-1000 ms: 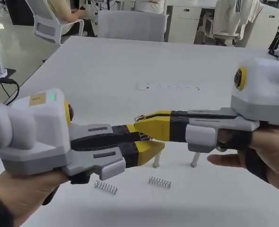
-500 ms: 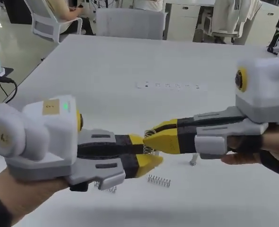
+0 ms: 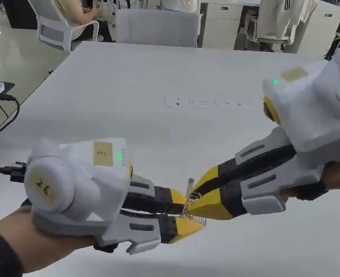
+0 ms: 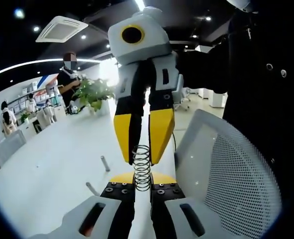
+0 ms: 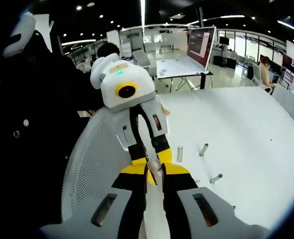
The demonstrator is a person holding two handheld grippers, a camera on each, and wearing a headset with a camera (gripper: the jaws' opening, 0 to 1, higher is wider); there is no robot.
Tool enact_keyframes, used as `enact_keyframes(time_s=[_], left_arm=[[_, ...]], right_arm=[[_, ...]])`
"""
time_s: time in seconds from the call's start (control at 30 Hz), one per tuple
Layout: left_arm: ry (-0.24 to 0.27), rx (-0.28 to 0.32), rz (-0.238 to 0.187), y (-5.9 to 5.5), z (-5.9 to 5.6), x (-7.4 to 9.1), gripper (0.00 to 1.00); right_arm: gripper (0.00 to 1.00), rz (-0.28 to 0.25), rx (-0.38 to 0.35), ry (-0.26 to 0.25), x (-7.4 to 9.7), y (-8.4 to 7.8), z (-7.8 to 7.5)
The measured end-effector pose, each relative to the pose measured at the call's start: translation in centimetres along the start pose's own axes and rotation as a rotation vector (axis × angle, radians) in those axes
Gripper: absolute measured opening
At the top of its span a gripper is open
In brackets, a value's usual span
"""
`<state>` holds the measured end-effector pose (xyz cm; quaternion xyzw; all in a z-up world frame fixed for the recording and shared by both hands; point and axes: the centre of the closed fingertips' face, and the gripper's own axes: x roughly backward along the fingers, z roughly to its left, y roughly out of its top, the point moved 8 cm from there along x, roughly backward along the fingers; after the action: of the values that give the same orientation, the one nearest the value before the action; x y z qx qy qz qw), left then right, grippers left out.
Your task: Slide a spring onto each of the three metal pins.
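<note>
The left tool is pinching one end of a steel coil spring, its jaws almost together. The right tool, nearly closed too, is gripping the spring's other end, the two meeting tip to tip just above the white tabletop. Just beyond them a metal pin is standing upright. Marks on the left tool's round knob are showing too blurred to read.

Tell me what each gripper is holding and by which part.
Both grip one spring. The left gripper pinches one end and the right gripper appears to pinch the other, with the middle coils bare between them.
</note>
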<state>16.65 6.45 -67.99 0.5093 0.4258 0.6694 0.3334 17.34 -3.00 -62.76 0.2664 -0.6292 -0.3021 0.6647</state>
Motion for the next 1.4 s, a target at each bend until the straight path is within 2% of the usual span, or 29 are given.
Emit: enact_keyframes(time_s=[0.13, 0.23, 0.3, 0.53, 0.87, 0.93, 1.03, 1.1, 1.13, 1.17, 1.27, 1.4], left_arm=[[-0.007, -0.014, 0.039, -0.2, -0.2, -0.2, 0.02], [-0.010, -0.013, 0.055, -0.3, -0.2, -0.3, 0.02], [-0.011, 0.000, 0.043, -0.2, -0.2, -0.3, 0.02], [-0.015, 0.003, 0.048, -0.2, -0.4, -0.4, 0.02], [-0.012, 0.014, 0.051, -0.2, -0.3, -0.5, 0.02], [-0.002, -0.010, 0.048, -0.3, -0.3, -0.6, 0.03], [-0.011, -0.015, 0.036, -0.4, -0.3, -0.7, 0.04], [-0.006, -0.015, 0.025, -0.5, -0.2, -0.7, 0.11], [-0.004, 0.004, 0.017, -0.5, -0.1, -0.7, 0.18], [-0.004, 0.020, 0.010, -0.6, 0.0, -0.7, 0.20], [-0.002, 0.029, 0.009, -0.9, 0.2, -0.4, 0.16], [0.013, 0.059, 0.004, -1.5, 0.6, 0.1, 0.25]], right_arm=[[0.09, 0.098, 0.075, -0.013, -0.3, 0.0, 0.0], [0.09, 0.140, 0.104, -0.016, -0.6, 0.2, 0.0], [0.09, 0.151, 0.110, -0.011, -0.9, 0.2, 0.1], [0.09, 0.223, 0.136, 0.008, -1.3, 0.1, -0.1], [0.08, 0.273, 0.131, 0.026, -1.4, 0.2, -0.5], [0.08, 0.281, 0.136, 0.023, -1.5, 0.1, -0.5], [0.08, 0.291, 0.137, 0.026, -1.4, 0.2, -0.6], [0.08, 0.289, 0.139, 0.023, -1.3, 0.3, -0.8], [0.08, 0.288, 0.136, 0.022, -1.2, 0.3, -0.8], [0.08, 0.288, 0.135, 0.021, -1.2, 0.3, -0.9], [0.08, 0.288, 0.129, 0.009, -0.9, 0.3, -1.2], [0.08, 0.291, 0.116, -0.007, -0.5, -0.1, -1.7]])
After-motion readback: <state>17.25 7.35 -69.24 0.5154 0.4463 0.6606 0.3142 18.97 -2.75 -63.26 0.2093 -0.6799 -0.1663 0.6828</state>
